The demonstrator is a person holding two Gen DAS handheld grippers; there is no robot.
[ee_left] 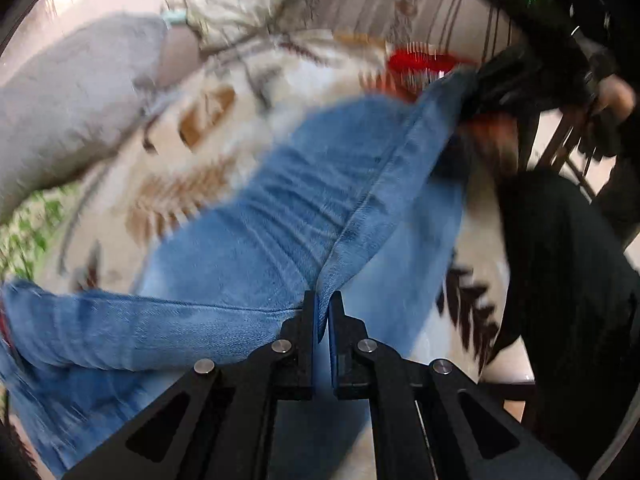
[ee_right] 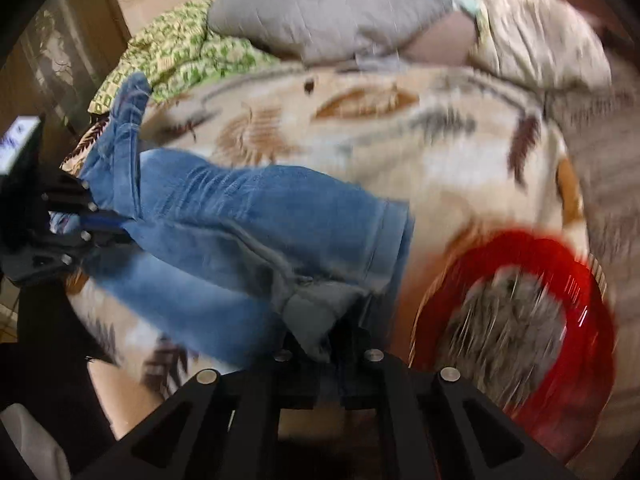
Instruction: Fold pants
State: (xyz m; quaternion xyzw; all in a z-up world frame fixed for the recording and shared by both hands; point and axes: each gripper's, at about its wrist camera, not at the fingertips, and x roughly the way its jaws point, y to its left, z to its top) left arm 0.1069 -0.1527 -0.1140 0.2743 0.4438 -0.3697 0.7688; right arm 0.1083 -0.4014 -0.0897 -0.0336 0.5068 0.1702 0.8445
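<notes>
The blue pants (ee_left: 288,208) lie on a bed with a leaf-print blanket (ee_left: 192,120). They hang between two tongs and are partly lifted off the blanket.

The left gripper (ee_left: 323,320) has its tongs pinched almost all the way together on a thick seam of the pants. The right gripper (ee_right: 324,344) is pinched narrow too, on a bunched bit of the pants with some grey pocket lining showing (the pictures are blurry, so I cannot tell just how much cloth is in there).

The pants look like jeans cloth, so I think they are soft and floppy but a bit heavy. They will sag in the middle when held only at two spots. They will not break. The cloth is rough, so it should not slip out easily.

The best places to hold are the thick parts: the seams, the waistband and the hems. A pinch on thin cloth may pull loose.

A red basket (ee_right: 520,300) sits just beside the pants, and a grey pillow (ee_right: 320,8) lies farther up the bed.
</notes>
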